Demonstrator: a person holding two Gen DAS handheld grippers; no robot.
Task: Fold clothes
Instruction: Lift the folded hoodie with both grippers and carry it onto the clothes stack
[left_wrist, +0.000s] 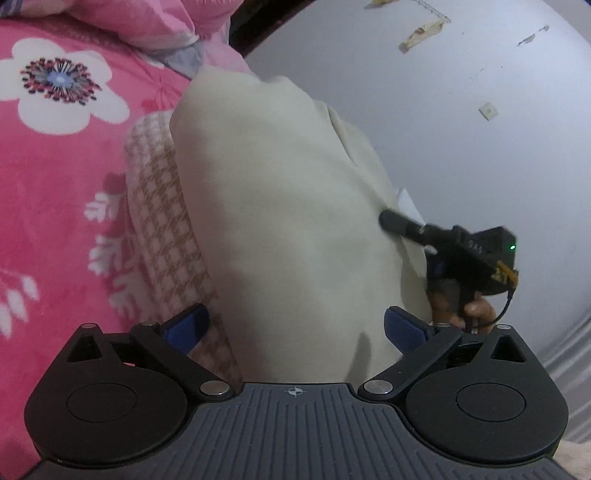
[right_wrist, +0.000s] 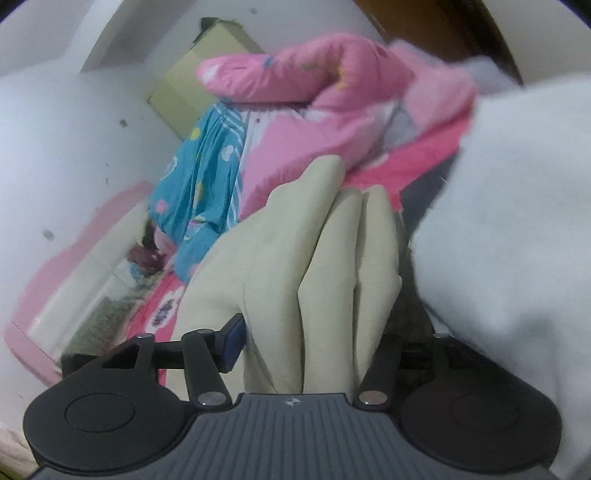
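cloth (left_wrist: 288, 229) draped between both our grippers, long axis running straight ahead over the pink bed (left_wrist: 55, 206) | left gripper (left_wrist: 295, 328) jaws apart, cloth loose between | right gripper (right_wrist: 310, 347) jaws spread, folds bunched between, grip uncertain | both equally near

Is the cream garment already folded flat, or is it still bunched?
Still bunched: the cream garment hangs in several loose vertical folds between the right tool's fingers, not flat.
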